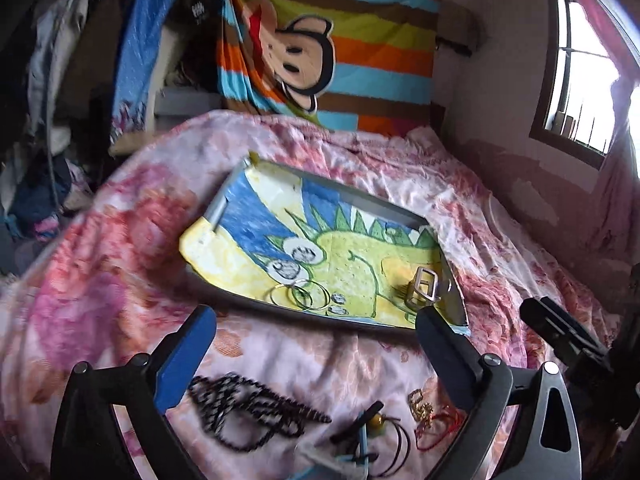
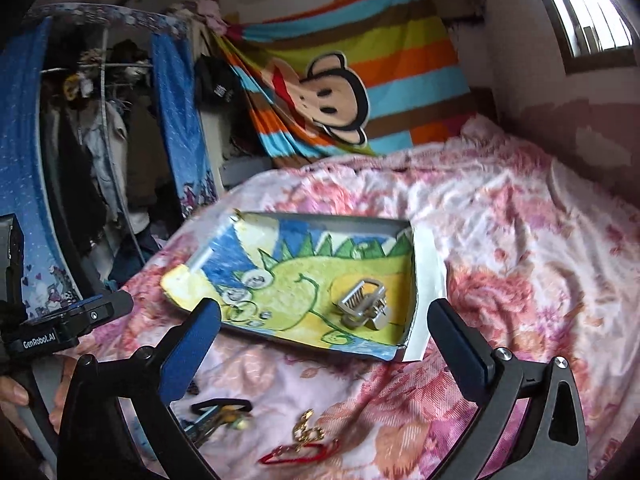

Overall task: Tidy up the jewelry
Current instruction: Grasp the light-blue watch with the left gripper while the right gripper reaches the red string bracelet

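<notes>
A shallow tray (image 1: 362, 199) lined with a dinosaur drawing lies on the pink floral bedspread; it also shows in the right wrist view (image 2: 428, 264). In it lie thin metal bangles (image 1: 300, 295) and a silver metal clip (image 1: 423, 286), which also shows in the right wrist view (image 2: 362, 302). Nearer me on the bedspread lie a black-and-white beaded necklace (image 1: 240, 410), a dark cord piece with a yellow bead (image 1: 370, 426), a gold chain (image 2: 306, 432) and a red cord (image 2: 298, 454). My left gripper (image 1: 316, 350) is open and empty above these. My right gripper (image 2: 326, 344) is open and empty near the tray's front edge.
A striped monkey blanket (image 1: 332, 52) hangs behind the bed. An open wardrobe with clothes and blue curtains (image 2: 100, 152) stands at the left. A window (image 1: 580, 80) is at the right. The right gripper's body (image 1: 568, 344) is seen beside the left one.
</notes>
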Tool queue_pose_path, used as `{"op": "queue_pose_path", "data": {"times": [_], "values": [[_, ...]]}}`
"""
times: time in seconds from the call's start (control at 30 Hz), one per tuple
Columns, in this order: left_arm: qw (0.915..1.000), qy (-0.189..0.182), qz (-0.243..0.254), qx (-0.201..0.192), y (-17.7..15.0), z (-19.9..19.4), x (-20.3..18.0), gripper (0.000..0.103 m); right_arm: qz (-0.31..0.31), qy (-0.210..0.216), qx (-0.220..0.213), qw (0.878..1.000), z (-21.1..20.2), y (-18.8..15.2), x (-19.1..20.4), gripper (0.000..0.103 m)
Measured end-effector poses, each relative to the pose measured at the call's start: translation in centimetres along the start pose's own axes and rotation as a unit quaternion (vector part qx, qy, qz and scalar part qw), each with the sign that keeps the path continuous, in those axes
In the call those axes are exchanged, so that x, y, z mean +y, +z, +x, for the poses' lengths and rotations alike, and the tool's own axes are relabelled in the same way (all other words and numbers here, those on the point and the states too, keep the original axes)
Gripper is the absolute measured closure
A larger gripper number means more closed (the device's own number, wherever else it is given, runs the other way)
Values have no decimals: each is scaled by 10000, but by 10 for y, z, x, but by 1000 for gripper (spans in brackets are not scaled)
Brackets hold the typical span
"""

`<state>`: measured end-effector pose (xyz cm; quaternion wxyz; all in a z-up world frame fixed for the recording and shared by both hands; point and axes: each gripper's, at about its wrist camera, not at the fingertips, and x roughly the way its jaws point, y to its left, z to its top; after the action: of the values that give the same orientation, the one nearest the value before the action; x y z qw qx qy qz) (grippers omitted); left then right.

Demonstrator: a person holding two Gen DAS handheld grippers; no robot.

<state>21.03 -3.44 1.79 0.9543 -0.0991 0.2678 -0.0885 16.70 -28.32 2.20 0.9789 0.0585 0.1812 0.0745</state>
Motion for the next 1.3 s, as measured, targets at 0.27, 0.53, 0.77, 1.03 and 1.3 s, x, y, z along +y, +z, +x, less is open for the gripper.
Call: {"op": "queue_pose_path", "data": {"times": [0.27,0.53,0.77,1.03,1.3], "values": [[9975,76,54,-702,-12,-65,3,0,-228,-47,-219,9995,-68,-10,8,2],[9963,110,236,-815,-46,-116,5,0,-340,31,-250,9991,-123,-26,9,2],[9980,92,223,-584,-73,-138,4,0,-235,-76,-76,9997,-147,-46,3,2],[9981,119,494,-340,-95,-146,-5,0,-260,-371,459,9979,-145,-68,-6,2],[9980,246,454,353,-104,-122,0,0,-241,-859,1138,9895,-122,-80,-17,2]]}}
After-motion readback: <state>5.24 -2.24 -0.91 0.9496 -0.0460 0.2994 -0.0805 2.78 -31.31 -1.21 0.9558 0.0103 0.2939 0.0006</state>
